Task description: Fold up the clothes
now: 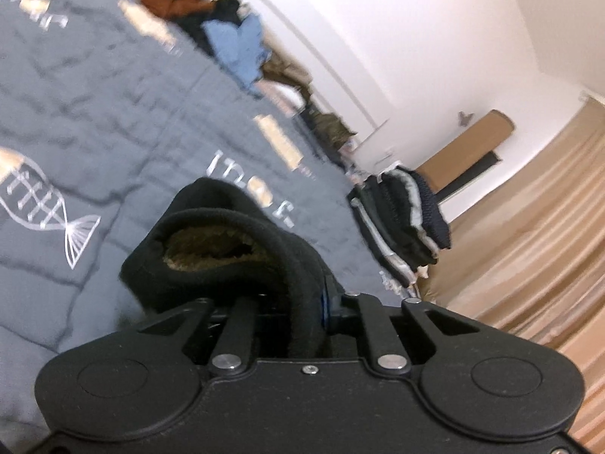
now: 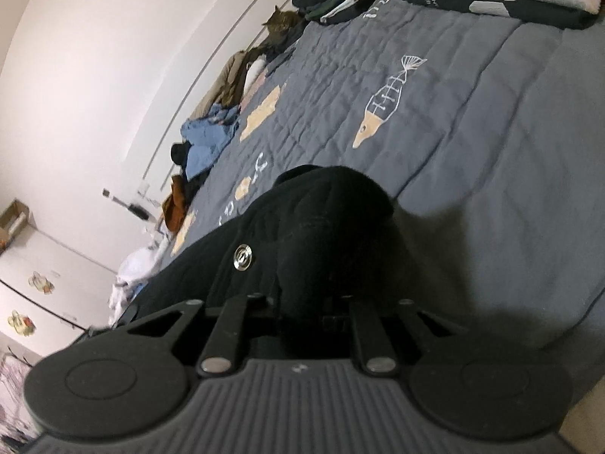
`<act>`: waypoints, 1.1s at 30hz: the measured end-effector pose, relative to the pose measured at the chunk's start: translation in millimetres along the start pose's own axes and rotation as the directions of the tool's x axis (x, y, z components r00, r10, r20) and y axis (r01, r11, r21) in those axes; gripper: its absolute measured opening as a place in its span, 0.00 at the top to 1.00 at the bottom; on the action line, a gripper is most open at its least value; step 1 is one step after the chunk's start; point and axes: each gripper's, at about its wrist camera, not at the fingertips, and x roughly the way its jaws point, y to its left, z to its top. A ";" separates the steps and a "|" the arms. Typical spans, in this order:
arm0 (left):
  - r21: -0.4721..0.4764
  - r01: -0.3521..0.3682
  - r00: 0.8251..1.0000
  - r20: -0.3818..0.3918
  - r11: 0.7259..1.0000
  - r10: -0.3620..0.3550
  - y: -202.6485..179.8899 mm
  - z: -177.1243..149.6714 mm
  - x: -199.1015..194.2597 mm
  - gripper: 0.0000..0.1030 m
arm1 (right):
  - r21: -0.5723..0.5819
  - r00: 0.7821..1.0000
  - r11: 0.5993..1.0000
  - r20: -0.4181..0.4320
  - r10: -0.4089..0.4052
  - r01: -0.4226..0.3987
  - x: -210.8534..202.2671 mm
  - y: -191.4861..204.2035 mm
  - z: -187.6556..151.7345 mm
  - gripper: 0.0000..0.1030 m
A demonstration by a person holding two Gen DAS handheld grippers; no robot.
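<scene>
Black fleece-lined garment (image 1: 227, 234) is being gripped at lower centre by the left gripper (image 1: 295, 302) and by the right gripper (image 2: 302, 302), over grey quilt (image 2: 472, 151).

One black garment (image 1: 227, 234), two grippers (image 1: 298, 302), one quilt (image 1: 94, 94).
</scene>
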 end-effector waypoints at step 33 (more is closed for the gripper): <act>0.423 -0.180 0.946 -0.173 0.888 0.274 -65.3 -97.2 -190.8 0.45 | -0.413 0.954 0.902 -0.299 -0.003 -0.127 91.1 122.9 -5.9 0.87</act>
